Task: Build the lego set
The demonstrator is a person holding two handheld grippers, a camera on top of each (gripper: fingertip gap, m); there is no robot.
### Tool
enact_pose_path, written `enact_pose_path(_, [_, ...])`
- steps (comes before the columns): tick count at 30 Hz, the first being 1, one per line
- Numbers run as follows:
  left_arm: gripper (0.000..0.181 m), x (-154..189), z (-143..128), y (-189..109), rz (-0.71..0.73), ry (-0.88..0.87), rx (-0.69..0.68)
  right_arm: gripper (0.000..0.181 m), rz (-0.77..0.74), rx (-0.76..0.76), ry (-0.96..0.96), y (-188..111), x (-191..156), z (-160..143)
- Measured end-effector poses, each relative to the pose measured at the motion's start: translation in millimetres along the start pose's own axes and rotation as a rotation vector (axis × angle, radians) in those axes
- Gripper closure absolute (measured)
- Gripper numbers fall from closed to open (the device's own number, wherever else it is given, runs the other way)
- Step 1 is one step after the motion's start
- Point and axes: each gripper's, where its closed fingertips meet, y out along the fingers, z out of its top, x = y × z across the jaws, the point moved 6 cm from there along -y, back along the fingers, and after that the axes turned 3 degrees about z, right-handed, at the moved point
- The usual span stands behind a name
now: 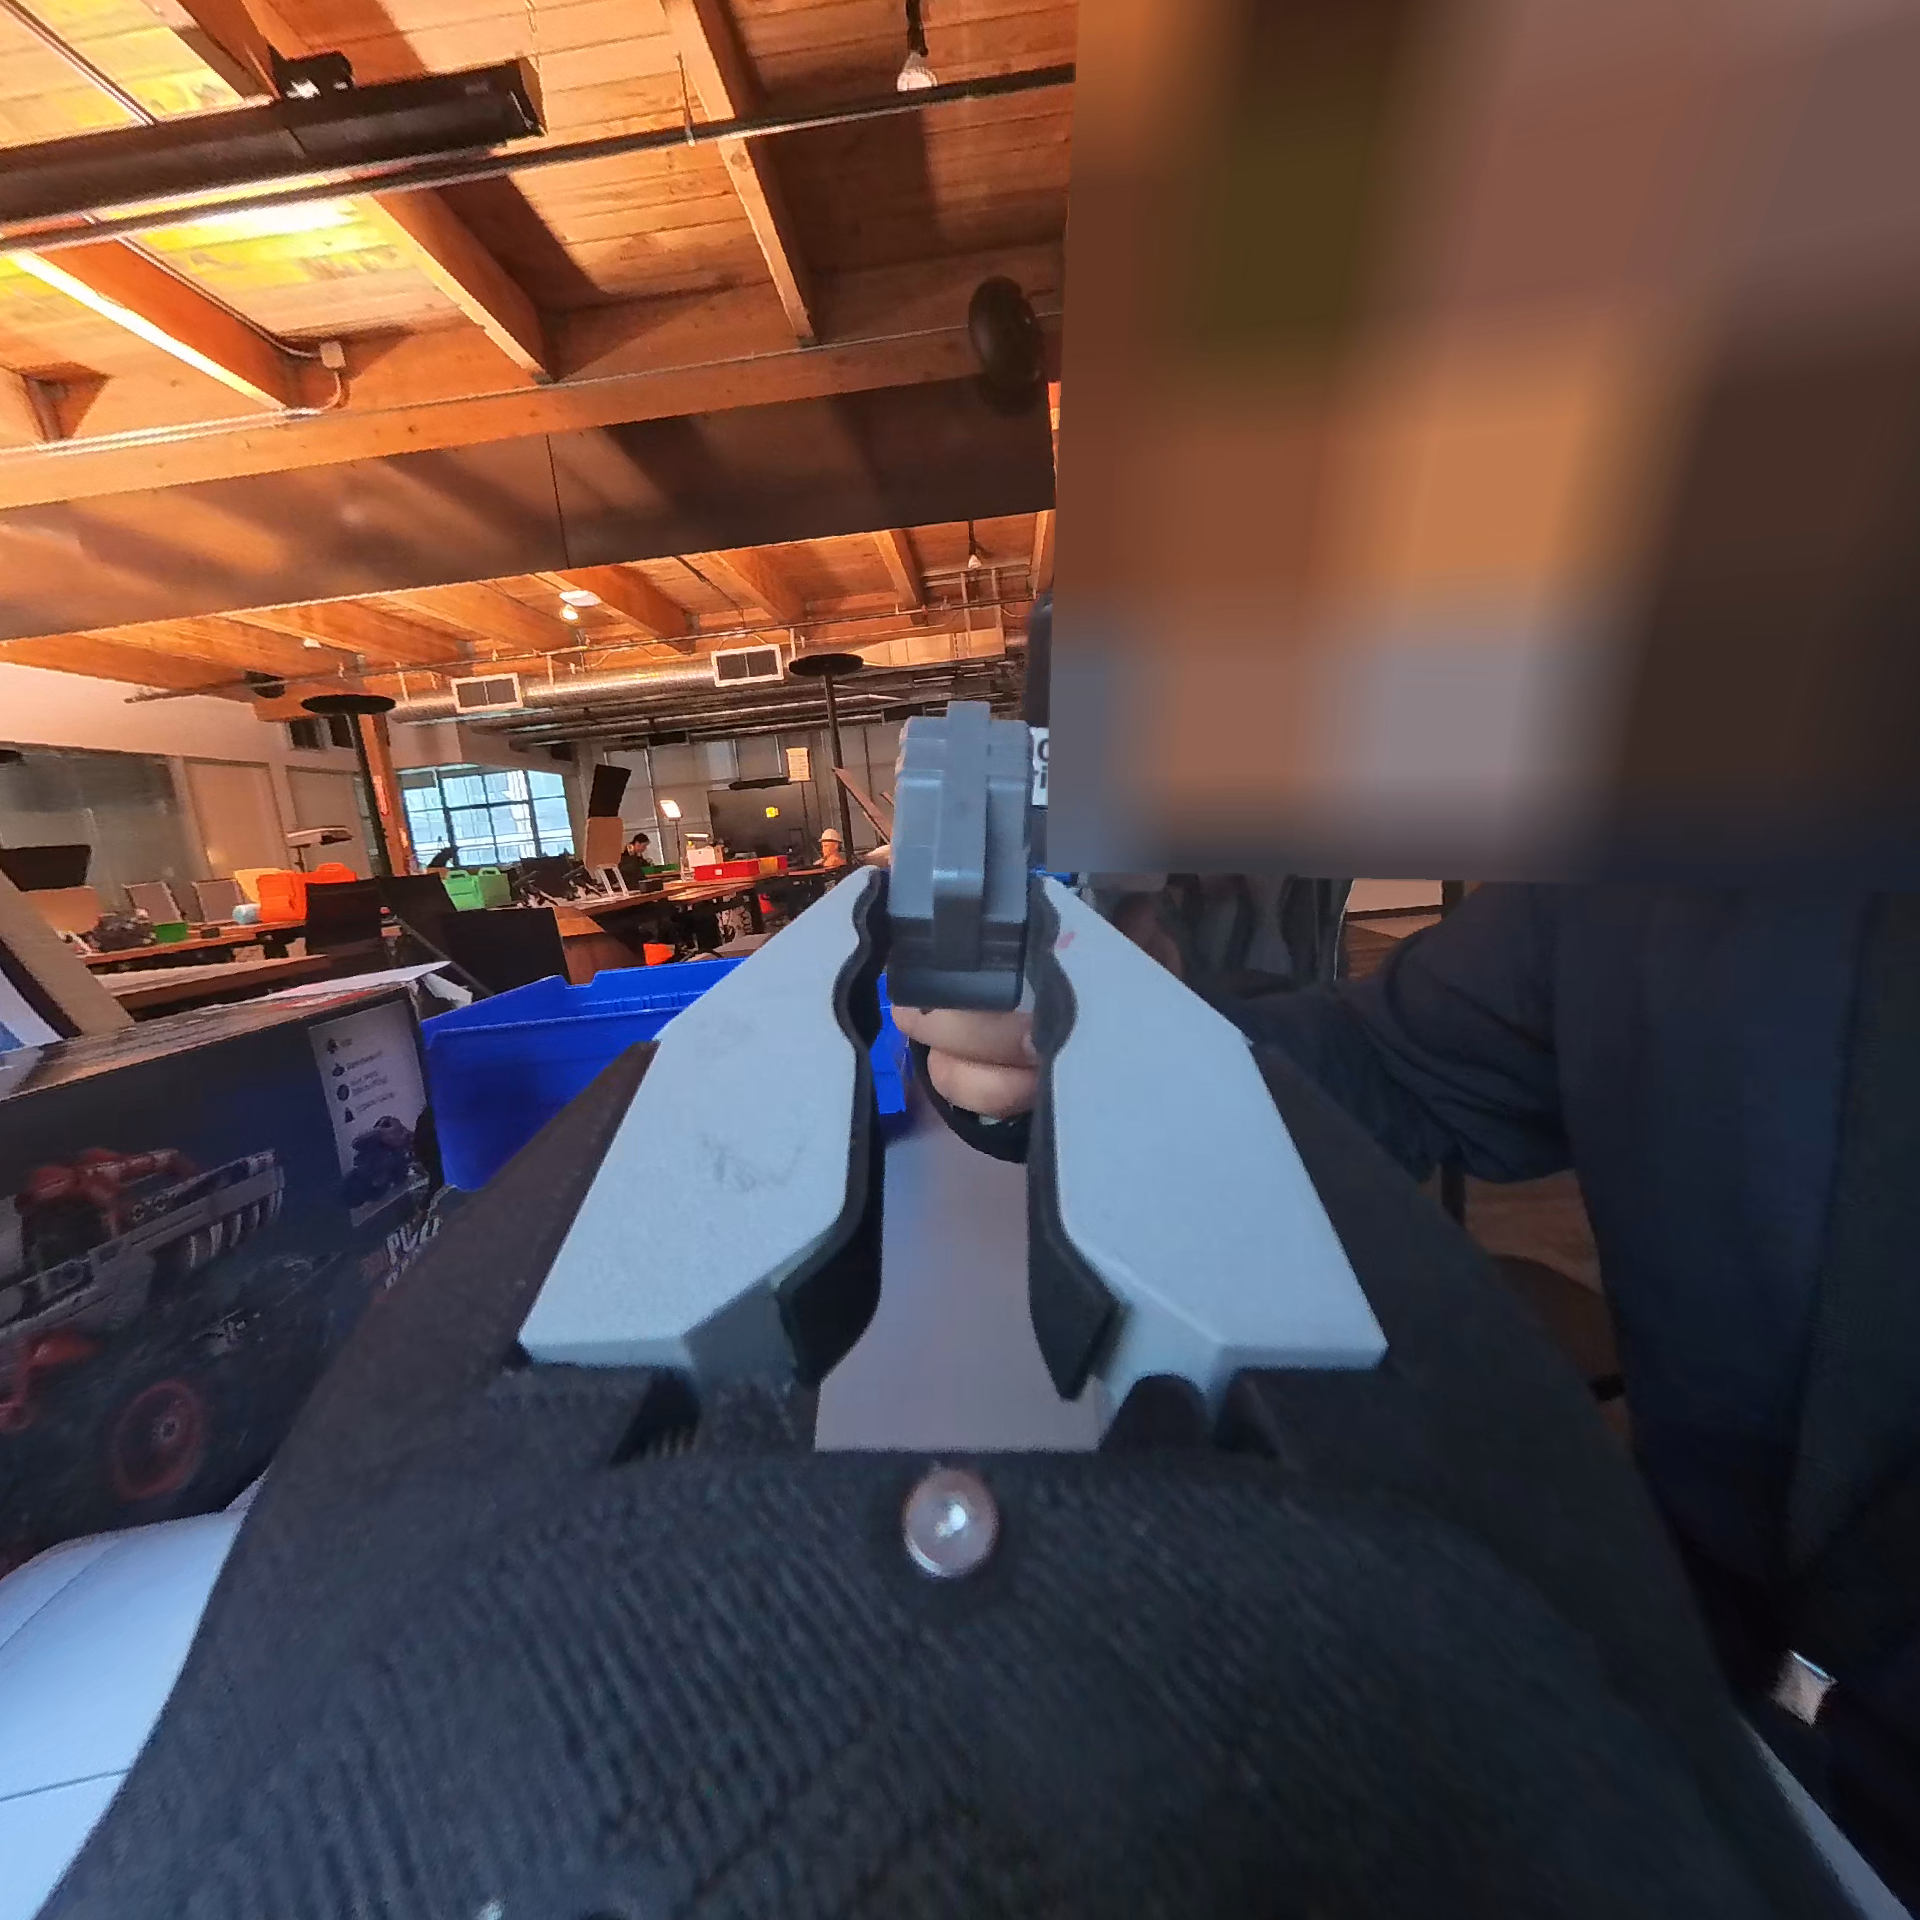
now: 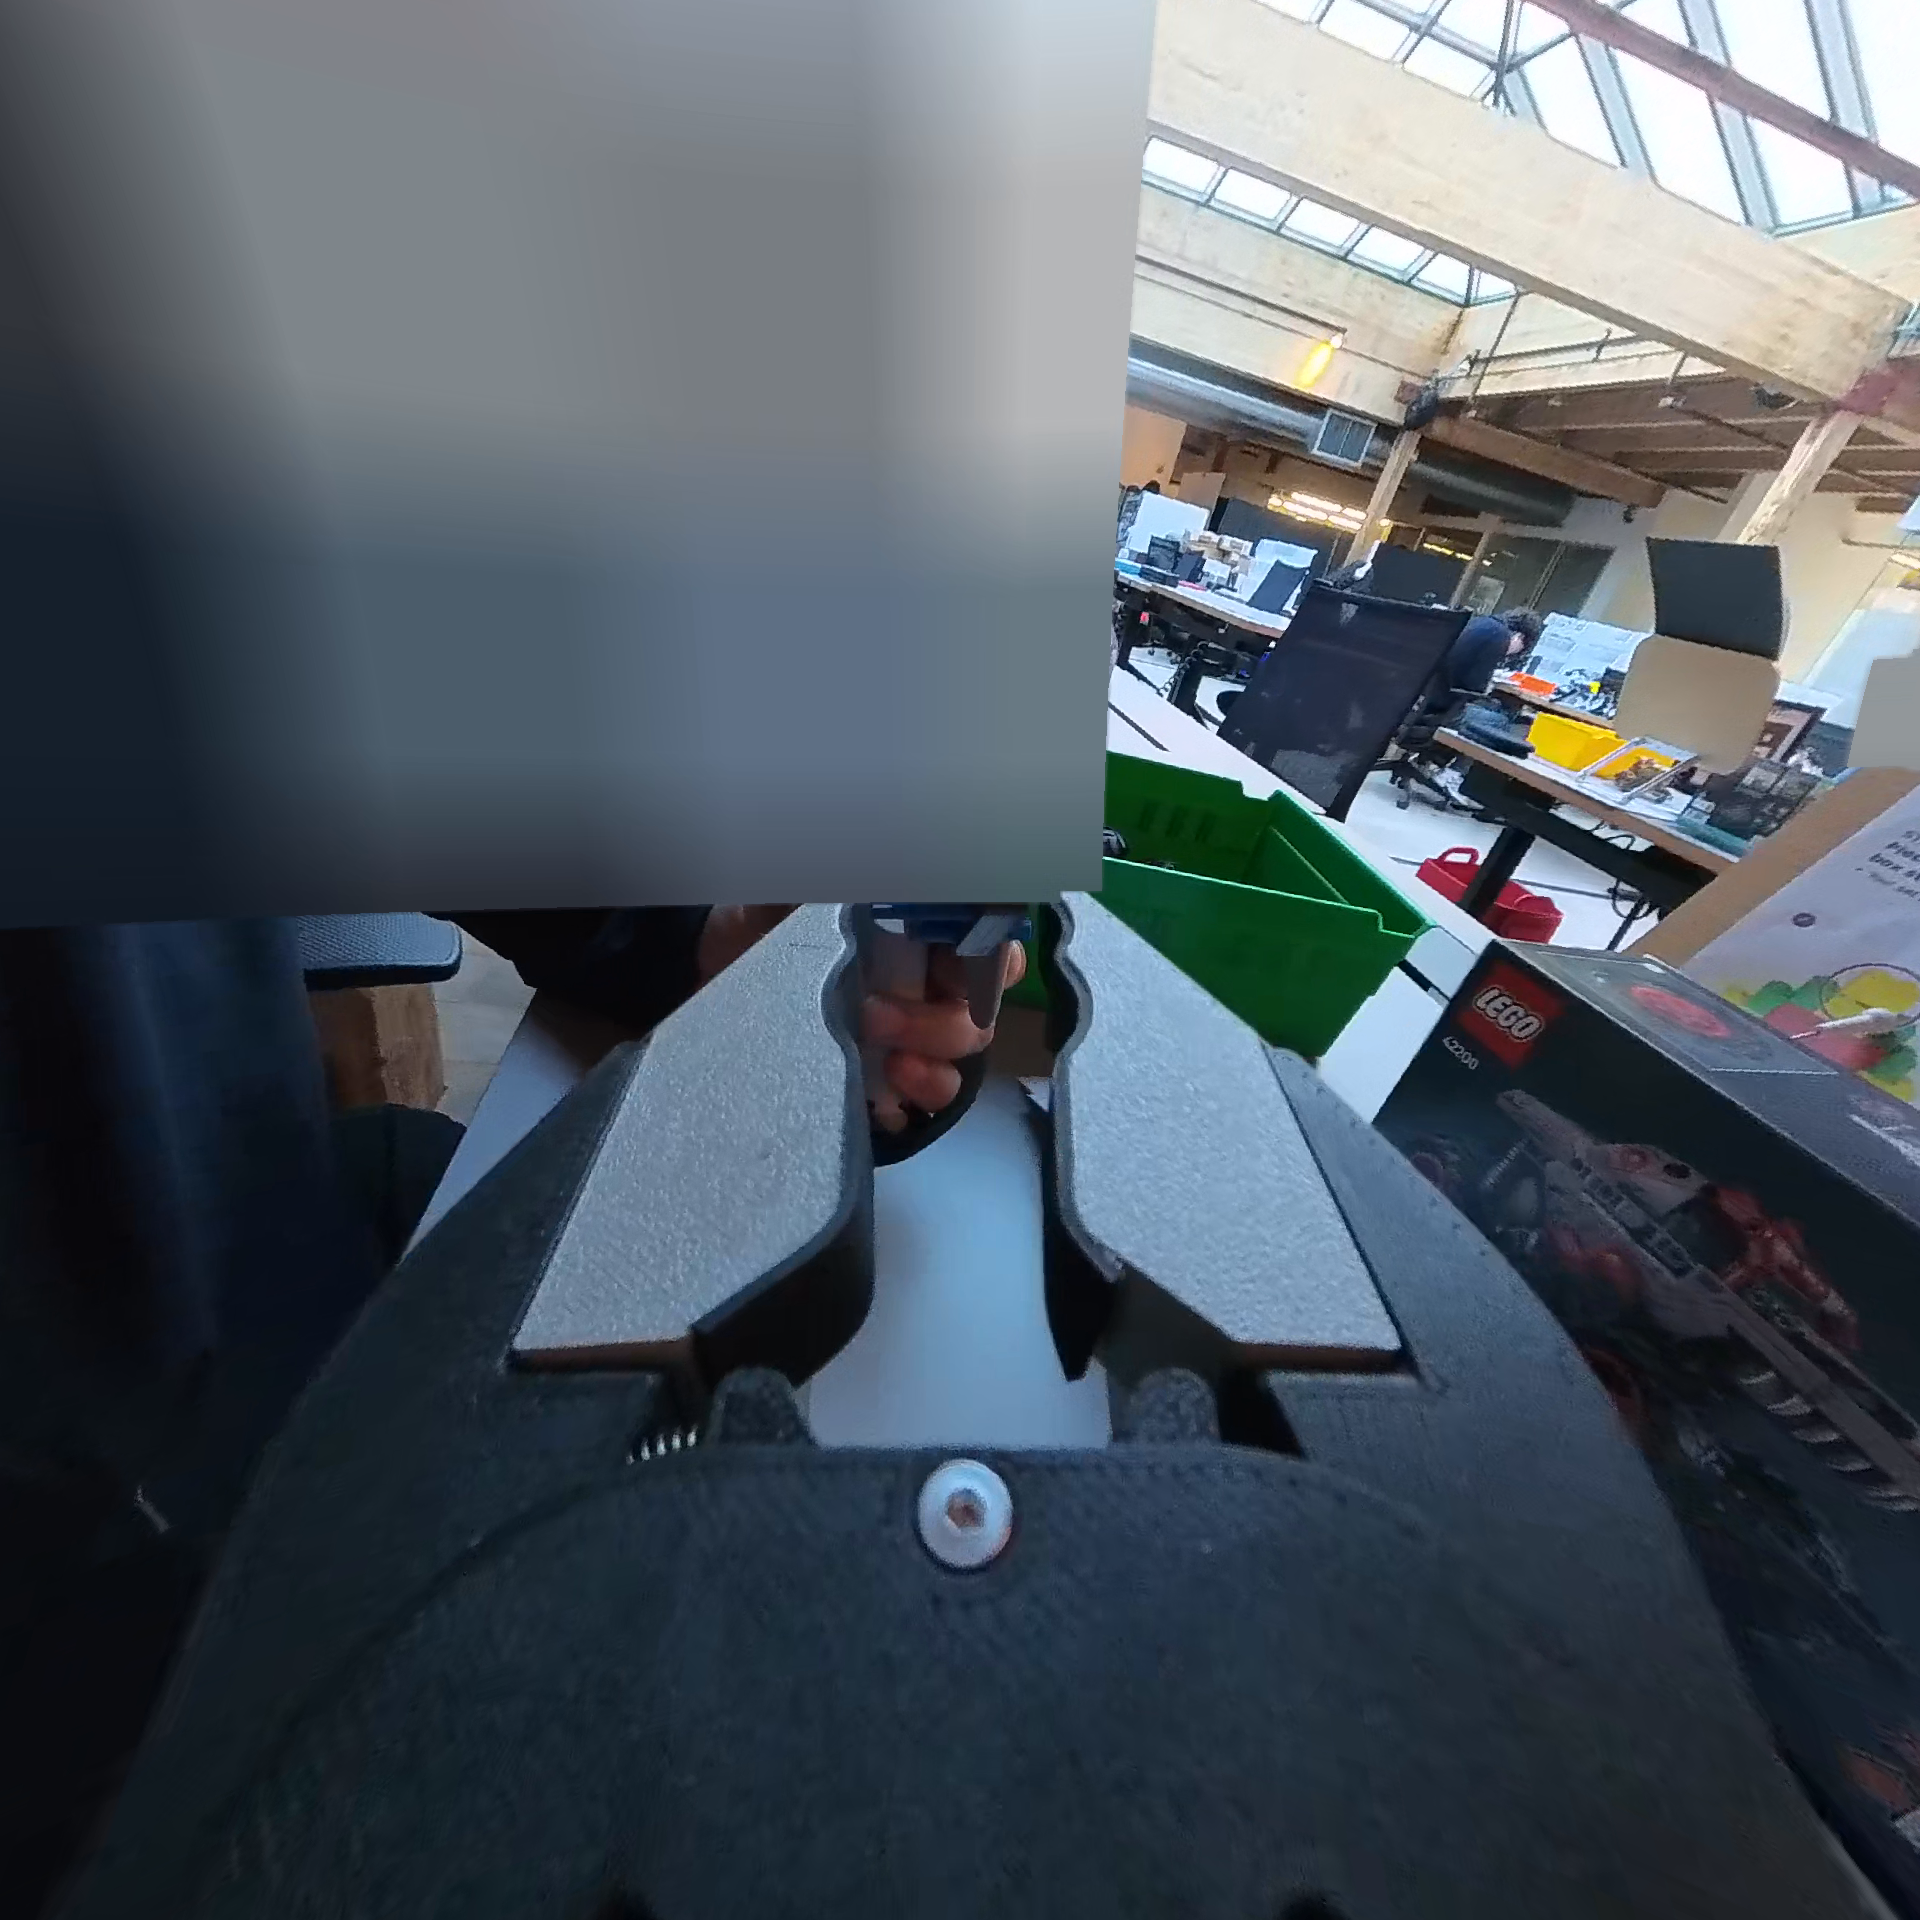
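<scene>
Risk: slip. Left tool [image 1: 961,935] pinches a grey lego piece [image 1: 958,873] only at the fingertips, held high off the table [image 1: 62,1704]; a twist could pop it loose. Right tool [image 2: 956,961] is narrowed but empty, the left tool's piece just past its tips. Set box [image 2: 1704,1174] sits beside it, green bin [image 2: 1247,914] behind.

Grey lego assembly [image 1: 961,883] of stacked flat pieces, upright, pinched between fingers [image 1: 769,1049], raised in the air; from the opposite side, partly hidden, grey with blue parts [image 2: 940,940].
</scene>
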Motion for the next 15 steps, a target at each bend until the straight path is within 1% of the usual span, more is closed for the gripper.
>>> enact_pose_path(2, [0.158,-0.8,0.3,-0.3,0.002,-0.002,0.001,0.153,-0.015,-0.009,-0.026,-2.1,-2.4,1.1])
enact_pose_path(4, [0.158,-0.6,1.2,-0.6,0.002,-0.004,0.008,0.149,-0.022,-0.017,-0.056,-1.6,-5.1,0.2])
enact_pose_path(6, [0.158,0.1,1.8,-0.3,0.0,-0.005,0.011,0.155,-0.048,-0.02,-0.08,-2.1,-7.0,0.2])
enact_pose_path(7, [0.158,0.6,2.0,-0.1,-0.001,-0.003,0.011,0.155,-0.051,-0.016,-0.084,-2.6,-8.1,0.6])
enact_pose_path(12, [0.157,6.2,3.8,1.1,-0.022,0.02,0.012,0.156,0.002,0.012,-0.059,-5.2,-7.1,0.9])
enact_pose_path(15, [0.157,6.7,3.4,1.3,-0.023,0.001,0.014,0.158,0.019,0.013,-0.039,-5.7,-7.4,2.2])
